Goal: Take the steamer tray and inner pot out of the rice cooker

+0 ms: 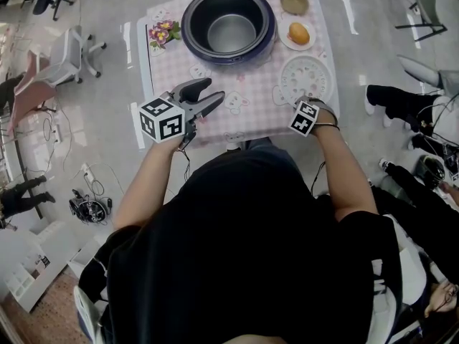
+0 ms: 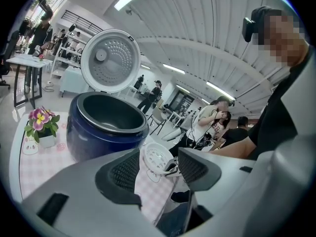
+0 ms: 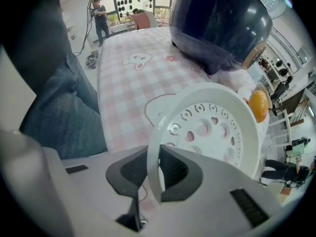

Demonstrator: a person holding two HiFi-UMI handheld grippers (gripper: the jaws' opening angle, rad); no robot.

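Left gripper (image 1: 214, 92): gapes empty, faces inner pot (image 1: 231, 33) ahead, slightly left of fingers (image 2: 126, 172), sits nearer. Right gripper (image 3: 155, 156): straddles steamer tray (image 3: 212, 127) rim, pads slack.

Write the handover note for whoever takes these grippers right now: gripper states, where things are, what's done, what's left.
Left gripper: open, empty, held above the table in front of the rice cooker.
Right gripper: points down, with the steamer tray rim between its jaws; I cannot tell whether the pads press on it.
Steamer tray: out, flat on the table to the right of the cooker.
Inner pot: in the cooker, lid up.
Done: tray removed.
Left: free the tray, lift out the pot.
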